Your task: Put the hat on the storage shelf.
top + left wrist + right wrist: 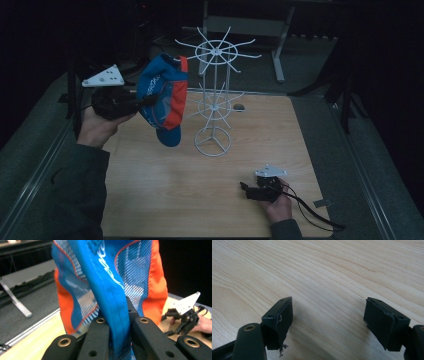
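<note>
The left claw [145,101] pinches the blue-and-orange cap [165,95] aloft, just beside the white wire rack [215,95], likely for hanging. The right claw [328,322] rests wide, empty, on the table [210,190].

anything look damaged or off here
Yes: the right gripper has worn pads. The left pad shows a scratch and a frayed shred hanging from its lower edge, and the right pad's top edge is chipped and ragged. The cap clamped in the left gripper looks intact.
</note>
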Available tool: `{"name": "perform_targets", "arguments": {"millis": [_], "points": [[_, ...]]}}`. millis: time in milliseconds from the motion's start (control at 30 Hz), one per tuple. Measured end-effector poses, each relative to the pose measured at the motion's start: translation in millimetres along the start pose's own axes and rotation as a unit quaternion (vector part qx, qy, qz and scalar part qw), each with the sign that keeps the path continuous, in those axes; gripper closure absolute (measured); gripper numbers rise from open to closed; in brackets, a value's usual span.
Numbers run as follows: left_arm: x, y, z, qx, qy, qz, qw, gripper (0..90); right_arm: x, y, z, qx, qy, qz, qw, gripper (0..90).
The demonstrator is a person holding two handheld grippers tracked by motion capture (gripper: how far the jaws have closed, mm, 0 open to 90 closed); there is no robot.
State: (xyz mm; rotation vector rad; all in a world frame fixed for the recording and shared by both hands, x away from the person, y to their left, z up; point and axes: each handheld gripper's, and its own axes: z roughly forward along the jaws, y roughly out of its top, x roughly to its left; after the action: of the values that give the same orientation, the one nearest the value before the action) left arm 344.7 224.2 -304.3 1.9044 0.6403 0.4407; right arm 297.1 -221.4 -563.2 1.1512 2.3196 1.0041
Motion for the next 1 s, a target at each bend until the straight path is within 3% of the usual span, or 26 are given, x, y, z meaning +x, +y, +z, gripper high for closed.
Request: {"name": "perform_targets", "arguments": {"millis": [33, 67, 300, 467, 533, 633, 700, 900, 1000], "points": [[1.8, -5.5, 7.6, 0.026, 0.010, -0.002, 0.9996, 85.8, 0.1, 0.0, 0.0, 0.000, 0.000, 0.000, 1.0000, 23.2], [1.8, -6.2, 9.5, 0.033, 0.013, 0.001, 0.9994, 85.1, 0.0, 0.0, 0.0, 0.000, 0.000, 0.000, 1.0000, 23.3], [-4.1, -6.4, 18.1, 0.051, 0.017, 0.012, 0.9985, 78.8, 0.0, 0.0, 0.0, 0.000, 0.000, 0.000, 1.0000, 23.3], [-7.6, -7.2, 23.3, 0.074, 0.052, 0.010, 0.9959, 57.2, 0.1, 0.0, 0.1, 0.000, 0.000, 0.000, 1.0000, 23.2], [-8.7, -8.0, 22.8, 0.064, 0.063, 0.008, 0.9959, 50.0, 0.0, 0.0, 0.0, 0.000, 0.000, 0.000, 1.0000, 23.3], [-6.0, -11.2, 19.1, 0.050, 0.079, -0.012, 0.9956, 41.4, 0.0, 0.0, 0.0, 0.000, 0.000, 0.000, 1.0000, 23.3], [-2.6, -14.9, 16.7, 0.042, 0.081, -0.028, 0.9955, 39.6, 0.0, 0.0, 0.1, -0.001, 0.000, 0.000, 1.0000, 23.2], [1.8, -23.4, 11.8, 0.037, 0.093, -0.049, 0.9938, 36.3, 0.1, -0.1, 0.1, -0.001, 0.000, 0.000, 1.0000, 23.3], [5.5, -32.5, 11.4, 0.043, 0.108, -0.064, 0.9912, 36.2, 0.1, -0.1, 0.1, 0.000, 0.000, 0.000, 1.0000, 23.3]]}}
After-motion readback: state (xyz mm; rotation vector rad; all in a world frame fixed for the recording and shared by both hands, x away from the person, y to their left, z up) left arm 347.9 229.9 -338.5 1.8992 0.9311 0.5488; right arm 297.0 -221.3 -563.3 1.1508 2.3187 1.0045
